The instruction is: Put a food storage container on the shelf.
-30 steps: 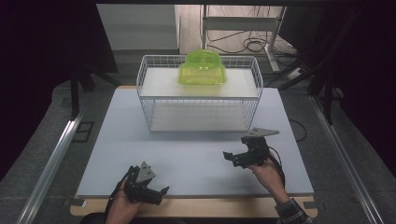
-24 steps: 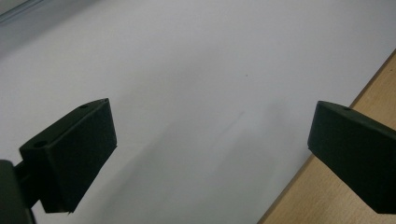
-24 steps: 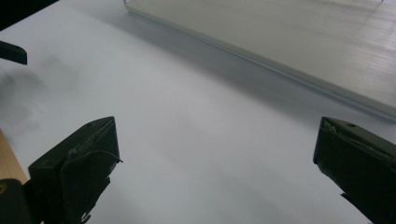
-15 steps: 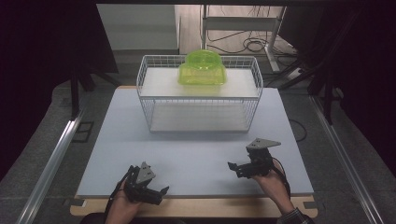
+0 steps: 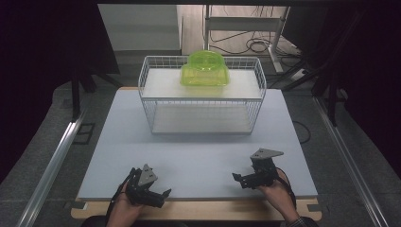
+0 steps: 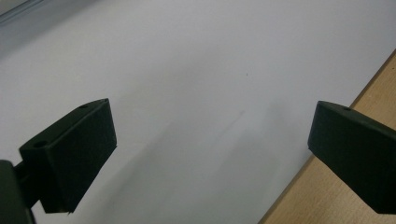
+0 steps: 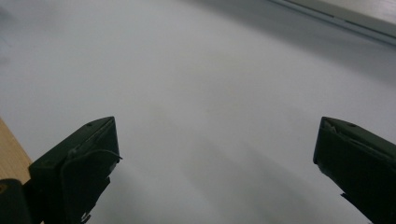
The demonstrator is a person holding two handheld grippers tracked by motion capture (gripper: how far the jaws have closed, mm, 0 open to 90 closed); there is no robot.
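The left claw (image 5: 156,195) sits low at the near left edge of the counter (image 5: 198,156), held in a hand (image 5: 124,210) that comes in from the bottom of the high view. Its jaws are spread wide, released, with nothing between them. In the left gripper view the claw (image 6: 210,154) looks down on bare pale board, with the wooden edge strip (image 6: 336,186) of the counter showing at the right, under one jaw.

Farther back, in the middle, a white wire basket (image 5: 151,101) stands on the counter, well apart from both claws. A green dome (image 5: 204,69) rests on a white shelf (image 5: 161,85) at the top of the basket, toward its far side.

The right claw (image 5: 241,179) rests at the near right of the counter, held in the other hand (image 5: 279,191), a grey plate (image 5: 266,153) on top of it. Its jaws point leftward along the board and stand wide apart, released. In the right gripper view the claw (image 7: 215,158) faces bare board, a sliver of the wooden strip (image 7: 9,154) at the left.
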